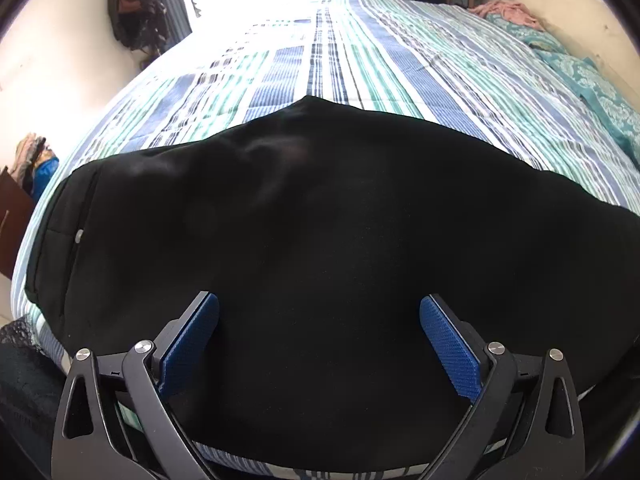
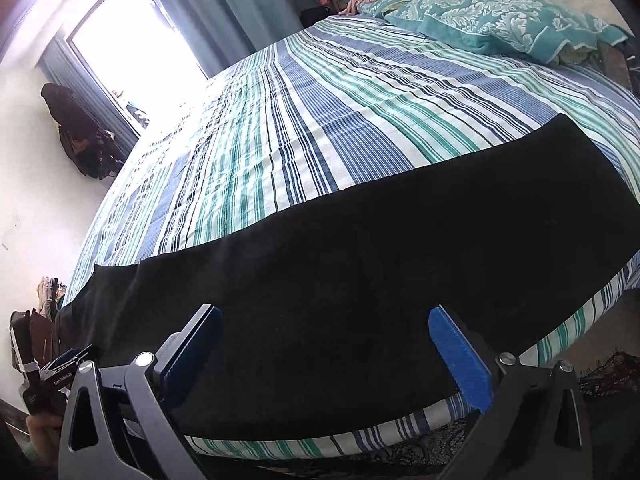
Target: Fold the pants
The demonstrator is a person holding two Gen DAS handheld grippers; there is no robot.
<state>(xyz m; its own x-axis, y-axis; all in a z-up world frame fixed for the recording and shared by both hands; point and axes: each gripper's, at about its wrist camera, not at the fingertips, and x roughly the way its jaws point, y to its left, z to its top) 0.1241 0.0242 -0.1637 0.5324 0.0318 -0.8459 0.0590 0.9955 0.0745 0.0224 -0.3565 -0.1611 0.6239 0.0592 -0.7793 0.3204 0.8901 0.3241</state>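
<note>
Fingers (image 1: 448, 344) of the left gripper (image 1: 319, 340) stand wide apart and hold nothing, and so do those of the right gripper (image 2: 325, 354), both low over the near edge of the bed (image 2: 304, 120). Its striped cover fills most of each view. Black pants (image 1: 320, 220) lie flat along that near edge, their ends cut off by the frame. A teal pillow (image 2: 500, 20) sits far right. One small pale dot, perhaps a button (image 1: 79, 235), shows near the pants' left end.
</note>
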